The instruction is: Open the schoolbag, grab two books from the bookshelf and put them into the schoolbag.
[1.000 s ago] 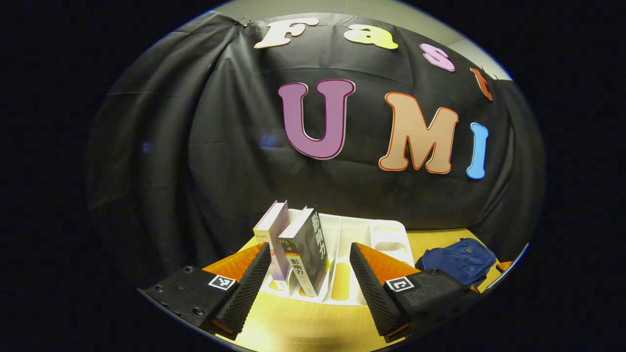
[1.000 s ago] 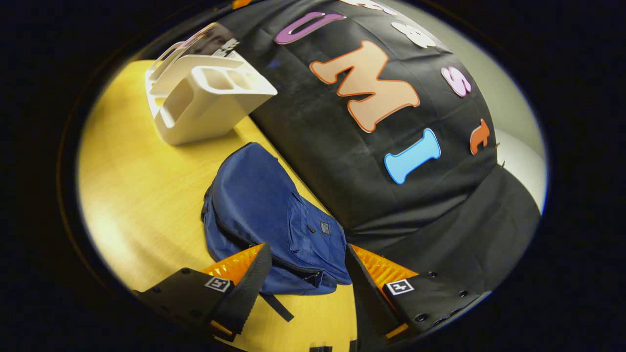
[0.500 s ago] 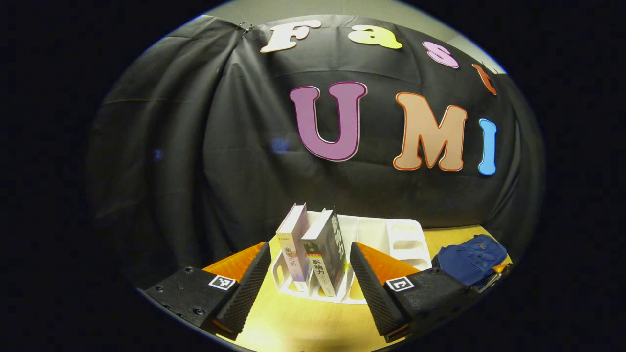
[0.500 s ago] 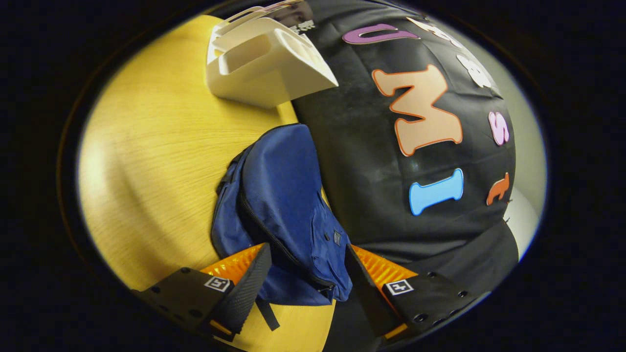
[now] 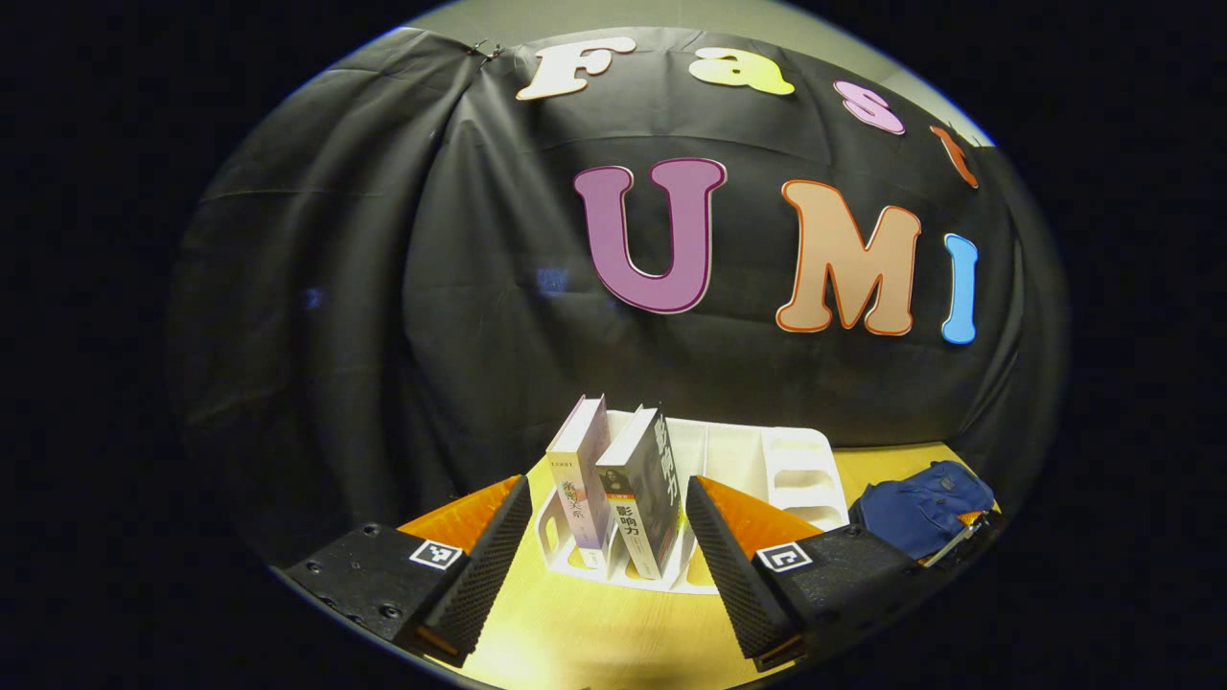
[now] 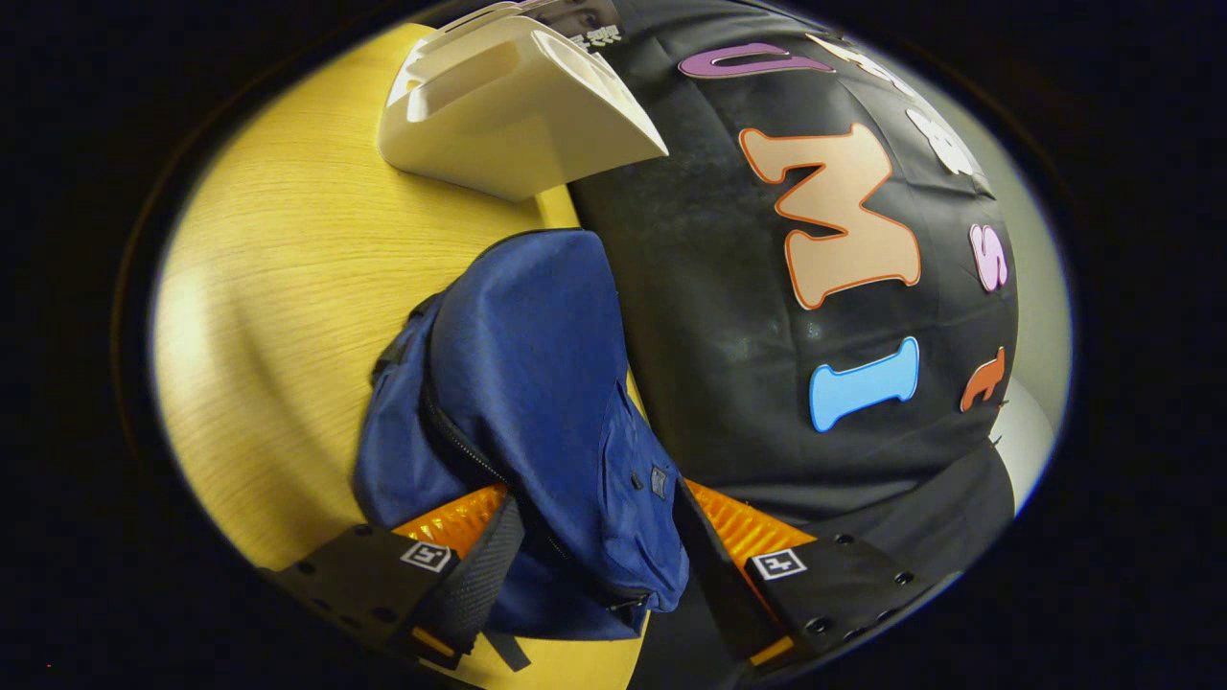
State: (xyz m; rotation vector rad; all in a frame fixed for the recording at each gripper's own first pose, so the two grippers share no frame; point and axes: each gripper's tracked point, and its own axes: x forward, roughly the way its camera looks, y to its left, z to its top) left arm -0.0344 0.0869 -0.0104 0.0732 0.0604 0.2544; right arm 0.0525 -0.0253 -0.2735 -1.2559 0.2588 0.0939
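Standing in the shelf (image 5: pixel 729 460) on the table (image 6: pixel 288 287), two books (image 5: pixel 613 489) faced the left gripper (image 5: pixel 607 546), jaws wide and empty. Right gripper (image 6: pixel 594 565), jaws wide, straddled the bag (image 6: pixel 527 383) without clamping; judged step: opening it, next needing a grip on the zipper.

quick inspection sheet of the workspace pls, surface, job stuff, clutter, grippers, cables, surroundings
surface: yellow wooden table.
job's things: blue schoolbag lies zipped shut by the wall; two books stand upright in the white bookshelf.
clutter: nothing seen.
grippers: left gripper open, facing the books, apart from them; right gripper open, fingers straddling the schoolbag.
cables: nothing seen.
surroundings: black cloth wall behind the table.
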